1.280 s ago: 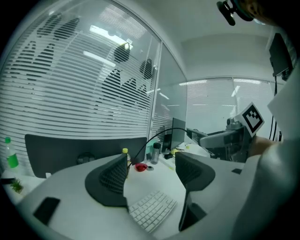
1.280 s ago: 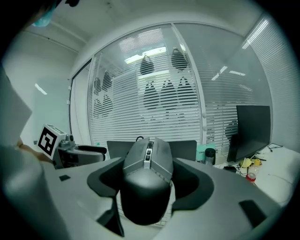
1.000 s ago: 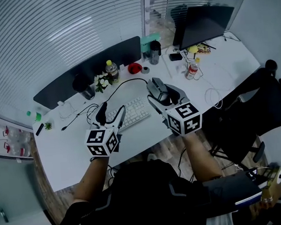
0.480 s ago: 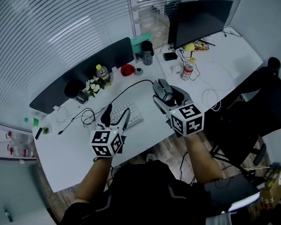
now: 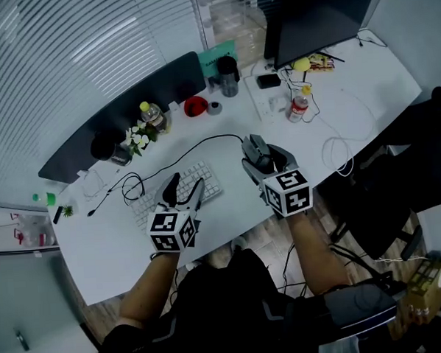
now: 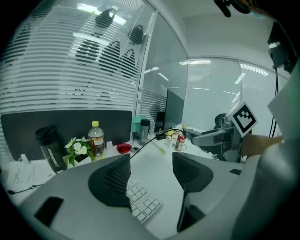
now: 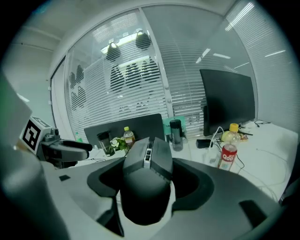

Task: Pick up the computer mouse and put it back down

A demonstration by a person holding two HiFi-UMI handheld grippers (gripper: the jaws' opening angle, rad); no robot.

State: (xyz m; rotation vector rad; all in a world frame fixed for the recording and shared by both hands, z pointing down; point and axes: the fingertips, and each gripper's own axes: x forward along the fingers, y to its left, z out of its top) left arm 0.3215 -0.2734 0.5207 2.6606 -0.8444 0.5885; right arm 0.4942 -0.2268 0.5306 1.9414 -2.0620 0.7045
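My right gripper (image 5: 261, 157) is shut on the dark grey computer mouse (image 7: 147, 180), a jaw on each side of it. It holds the mouse low over the white desk (image 5: 229, 208), just right of the white keyboard (image 5: 209, 178). Whether the mouse touches the desk I cannot tell. My left gripper (image 5: 184, 187) hovers open over the keyboard (image 6: 140, 205). Its jaws have just been closing a little, and nothing is between them. In the left gripper view the right gripper (image 6: 211, 137) shows at the right.
A black cable (image 5: 196, 141) runs across the desk behind the keyboard. Along the back stand a yellow-capped bottle (image 5: 152, 116), flowers (image 5: 137, 138), a red bowl (image 5: 195, 105), a dark tumbler (image 5: 227, 65), a monitor (image 5: 316, 23) and a red-labelled bottle (image 5: 299, 106). A black chair (image 5: 419, 162) is at the right.
Both grippers have sunk toward the desk, the right one still carrying the mouse. The left gripper's jaws stand a little narrower than before.
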